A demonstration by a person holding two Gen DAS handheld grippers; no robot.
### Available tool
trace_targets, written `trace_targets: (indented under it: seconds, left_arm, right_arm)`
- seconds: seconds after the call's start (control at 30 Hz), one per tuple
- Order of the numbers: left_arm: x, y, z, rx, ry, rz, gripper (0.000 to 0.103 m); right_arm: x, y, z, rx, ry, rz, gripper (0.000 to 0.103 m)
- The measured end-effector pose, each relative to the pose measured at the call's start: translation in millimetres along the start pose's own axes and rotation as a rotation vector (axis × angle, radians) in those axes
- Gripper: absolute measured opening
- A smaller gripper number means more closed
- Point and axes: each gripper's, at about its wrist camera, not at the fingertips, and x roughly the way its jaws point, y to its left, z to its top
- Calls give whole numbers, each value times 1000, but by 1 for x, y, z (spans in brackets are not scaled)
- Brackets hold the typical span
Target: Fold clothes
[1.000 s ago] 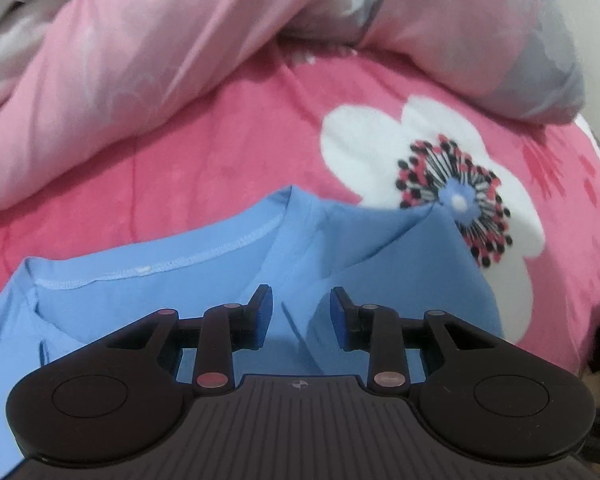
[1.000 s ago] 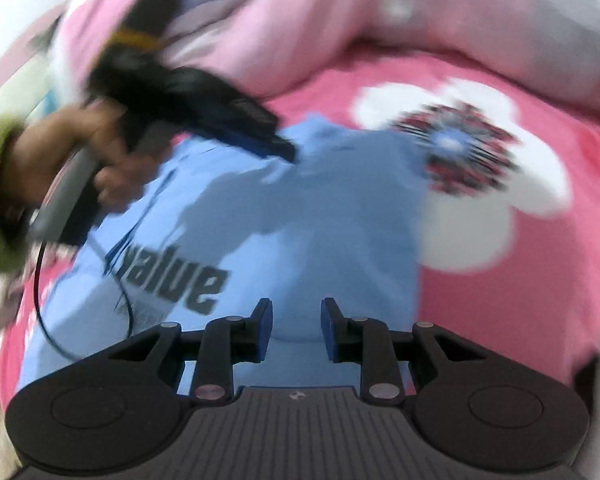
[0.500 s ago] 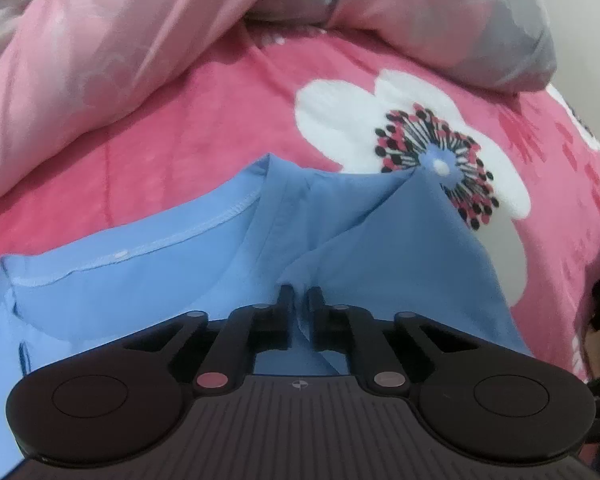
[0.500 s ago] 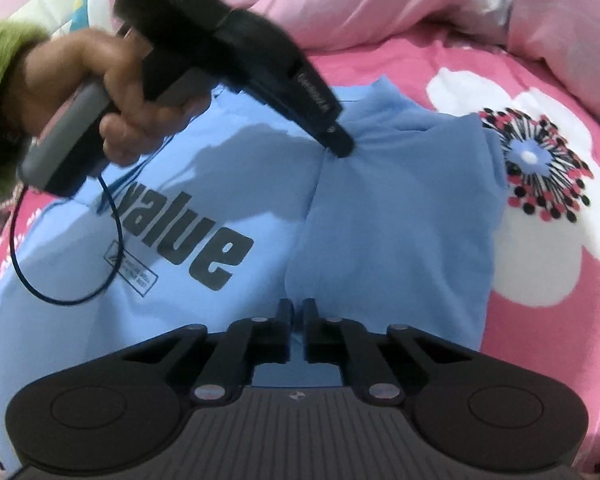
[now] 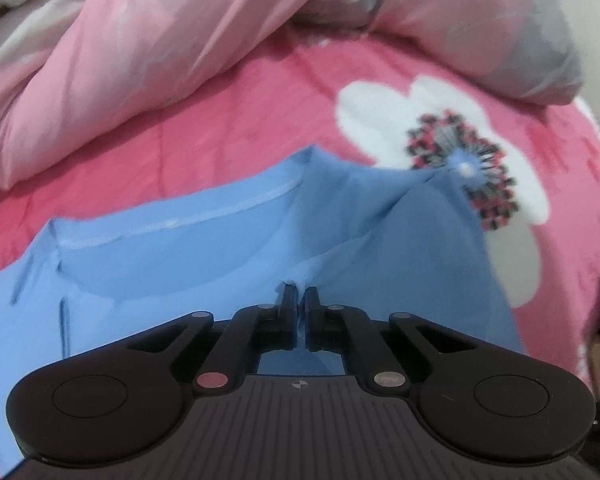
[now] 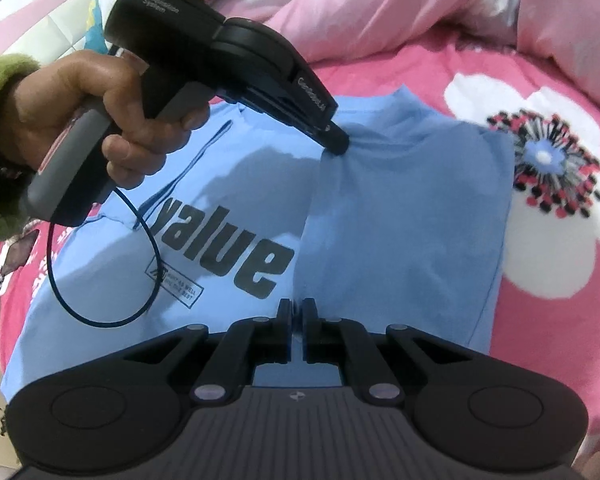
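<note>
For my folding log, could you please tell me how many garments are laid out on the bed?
1: a light blue T-shirt printed "value", lying on the pink floral bedsheet with one side folded over. More clothes could be outside both views.

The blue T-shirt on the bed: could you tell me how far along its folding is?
Done: one side of the blue T-shirt lies folded over, beside the "value" print. In hand: left gripper and right gripper are both shut on that panel's edge. Left: the other side and the final folds.
</note>
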Motion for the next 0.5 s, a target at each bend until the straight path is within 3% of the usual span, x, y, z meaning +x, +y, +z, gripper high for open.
trace_targets:
  seconds: [0.1,0.13,0.27,0.4,0.5]
  left_arm:
    - [3,3,-5,-13,18,55,9]
    - [3,3,-6,-19,16,58,12]
    - [-13,3,-4,-40,-61,69,28]
    - [-33,1,5,-71,-165,61,29]
    - [-39,-11,11,-43,-211,-13,29]
  right_arm:
    - [9,-6,-4,46,18,17,7]
    - [13,-9,-5,66,28,23,12]
    - [8,-19,-7,121,18,36,20]
    - [-21,-29,-11,137,-49,-14,20]
    - [-43,-43,-14,175,-90,-90,20]
